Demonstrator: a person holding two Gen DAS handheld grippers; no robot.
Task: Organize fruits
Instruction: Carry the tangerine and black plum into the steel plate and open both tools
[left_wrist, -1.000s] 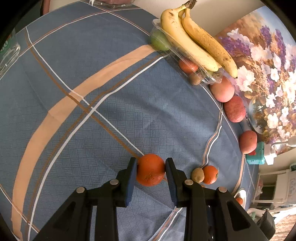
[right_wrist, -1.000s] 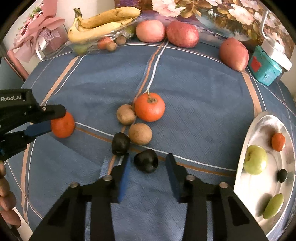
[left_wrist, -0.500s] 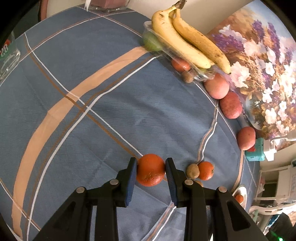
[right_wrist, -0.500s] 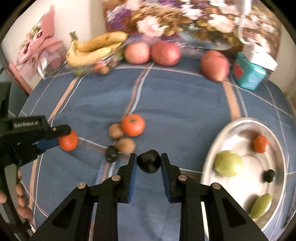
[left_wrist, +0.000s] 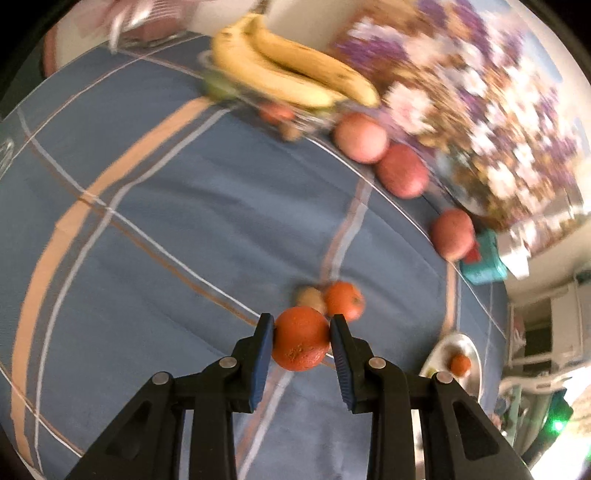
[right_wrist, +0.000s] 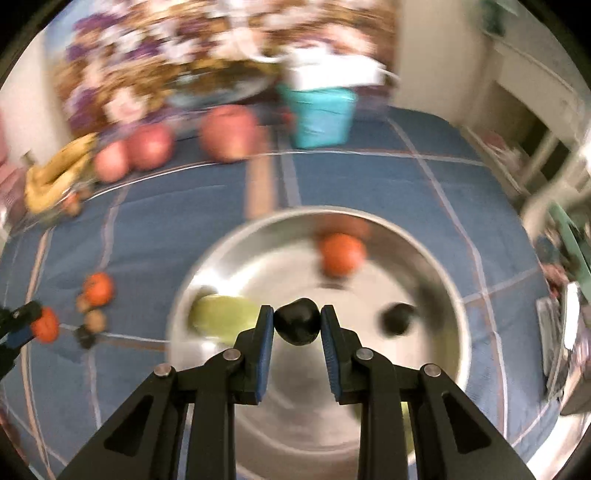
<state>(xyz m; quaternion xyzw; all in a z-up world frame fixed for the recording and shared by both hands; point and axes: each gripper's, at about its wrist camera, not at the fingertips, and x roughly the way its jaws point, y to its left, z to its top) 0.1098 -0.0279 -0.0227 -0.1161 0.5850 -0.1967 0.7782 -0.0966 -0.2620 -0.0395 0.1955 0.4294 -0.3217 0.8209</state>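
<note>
Blue striped tablecloth (left_wrist: 184, 206) covers the table. Metal bowl (right_wrist: 436, 266) sits centre in the right wrist view, holding a green fruit (right_wrist: 221, 314) at 9 o'clock, an orange fruit (right_wrist: 341, 253) at 12 and a dark fruit (right_wrist: 397, 318) at 3. Bananas (left_wrist: 291, 70) lie at 12 o'clock in the left wrist view, red apples (left_wrist: 400, 170) at 2. Left gripper (left_wrist: 302, 341) is clamped on an orange (left_wrist: 301, 343), above the cloth. Right gripper (right_wrist: 297, 325) is clamped on a dark plum (right_wrist: 298, 321), over the bowl. Both views are blurred.
</note>
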